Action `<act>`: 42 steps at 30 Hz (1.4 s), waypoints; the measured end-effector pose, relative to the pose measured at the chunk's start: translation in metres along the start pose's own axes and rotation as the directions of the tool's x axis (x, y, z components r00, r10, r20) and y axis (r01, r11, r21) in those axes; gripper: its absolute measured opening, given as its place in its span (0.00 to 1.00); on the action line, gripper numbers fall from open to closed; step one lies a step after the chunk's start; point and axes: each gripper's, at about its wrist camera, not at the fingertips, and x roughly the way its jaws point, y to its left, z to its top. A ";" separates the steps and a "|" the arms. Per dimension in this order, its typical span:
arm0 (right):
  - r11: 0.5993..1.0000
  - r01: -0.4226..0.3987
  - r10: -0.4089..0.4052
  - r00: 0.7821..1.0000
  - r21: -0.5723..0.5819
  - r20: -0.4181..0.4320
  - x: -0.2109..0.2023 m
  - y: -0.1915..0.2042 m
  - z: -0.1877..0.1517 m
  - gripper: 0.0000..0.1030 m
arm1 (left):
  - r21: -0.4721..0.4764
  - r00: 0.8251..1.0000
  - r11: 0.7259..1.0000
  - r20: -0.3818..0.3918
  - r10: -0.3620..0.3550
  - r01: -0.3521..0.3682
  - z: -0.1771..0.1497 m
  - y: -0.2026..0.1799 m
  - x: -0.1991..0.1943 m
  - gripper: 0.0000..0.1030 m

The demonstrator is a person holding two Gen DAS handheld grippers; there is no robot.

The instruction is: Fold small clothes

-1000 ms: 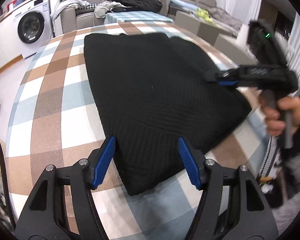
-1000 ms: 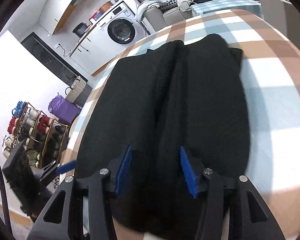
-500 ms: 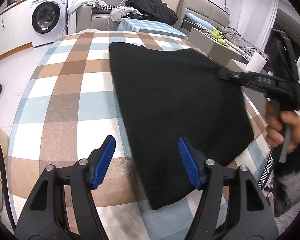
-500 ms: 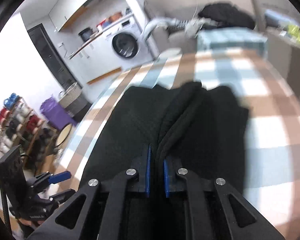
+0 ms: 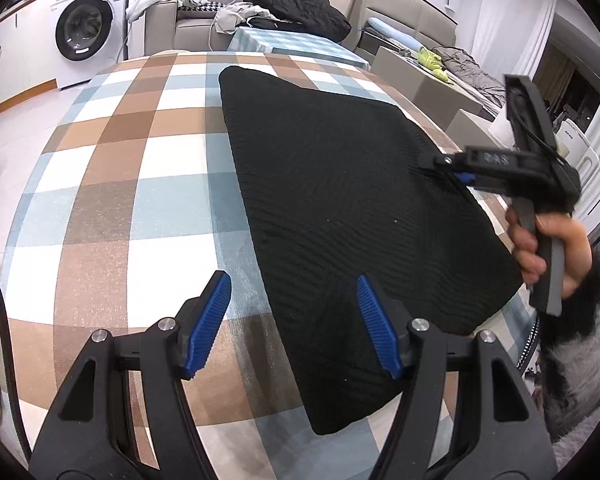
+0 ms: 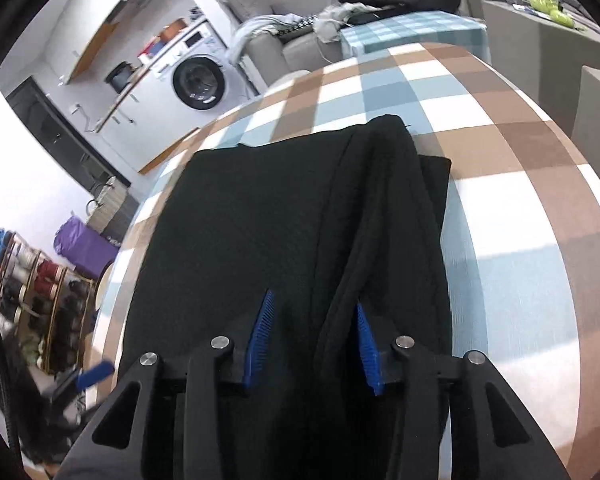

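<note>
Here: black knit garment (image 5: 340, 200) lying flat on the checked worktop (image 5: 140, 168).
Right view alone shows a raised lengthwise fold (image 6: 364, 208). Left tool (image 5: 294, 324): wide, empty, straddling the garment's near edge. Right tool (image 6: 312, 344): opening, the fold between its pads, unpinched. Washing machine (image 5: 84, 28) and sofa (image 5: 188, 24) beyond.

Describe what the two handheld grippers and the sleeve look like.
Both grippers, left gripper and right gripper, are black plastic with blue ribbed fingers and silver bolt heads. The right one has a grey handle and a black cable. The sleeve is fuzzy, black and grey.
</note>
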 end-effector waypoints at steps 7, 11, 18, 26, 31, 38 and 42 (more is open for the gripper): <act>0.995 -0.012 0.028 0.987 -0.101 0.158 -0.041 0.028 0.021 0.09 | -0.015 1.000 1.000 0.025 -0.007 0.008 0.005 0.002 -0.006 0.61; 0.990 0.083 -0.065 0.986 -0.117 0.156 -0.049 0.026 0.022 0.09 | -0.002 0.999 1.000 0.025 -0.020 0.020 0.007 0.000 -0.005 0.61; 0.999 0.051 -0.051 0.999 0.010 0.002 -0.015 -0.018 0.009 0.23 | 0.009 1.000 1.000 -0.002 -0.022 0.022 0.004 -0.006 0.005 0.61; 0.998 -0.061 0.062 0.998 0.025 -0.020 -0.053 -0.017 -0.068 0.34 | -0.016 0.999 0.999 -0.026 -0.038 0.037 0.005 -0.005 0.017 0.61; 0.997 -0.063 0.064 0.997 -0.041 0.046 -0.066 -0.008 -0.079 0.11 | -0.028 0.998 0.999 -0.039 -0.042 0.041 0.006 -0.006 0.023 0.61; 0.999 -0.051 0.051 0.999 0.017 0.012 -0.055 -0.021 -0.079 0.14 | -0.024 0.999 0.999 -0.033 -0.035 0.034 0.002 -0.006 0.019 0.61; 0.995 -0.089 0.089 0.996 0.043 0.016 -0.059 -0.029 -0.083 0.15 | -0.014 0.999 0.999 -0.035 -0.040 0.039 0.001 -0.008 0.018 0.61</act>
